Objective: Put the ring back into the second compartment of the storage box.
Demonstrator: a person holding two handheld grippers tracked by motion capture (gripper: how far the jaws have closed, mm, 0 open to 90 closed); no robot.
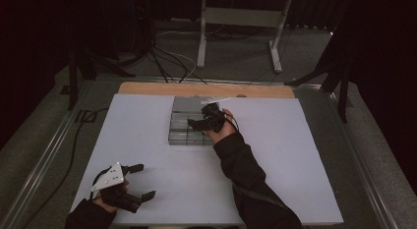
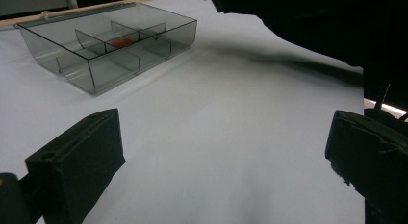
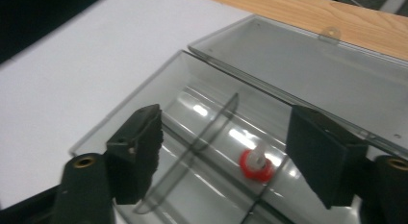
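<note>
A clear grey compartment box (image 1: 184,122) lies with its lid (image 3: 308,65) folded back at the middle rear of the white table (image 1: 137,130). A small red piece with a white stem (image 3: 256,165) lies in one compartment, also seen as a red spot (image 2: 120,42) in the left gripper view. My right gripper (image 1: 199,117) hovers over the box, jaws apart (image 3: 228,130), with the red piece below and between them, untouched. At the front left, my left gripper (image 1: 146,180) rests open and empty (image 2: 223,137), pointing toward the box (image 2: 106,46).
A dark sleeve (image 1: 241,165) reaches from the front edge to the box. A wooden strip (image 1: 147,88) borders the table's far side. Metal rails run along both sides, and cables and a stand's legs (image 1: 275,47) lie on the floor beyond.
</note>
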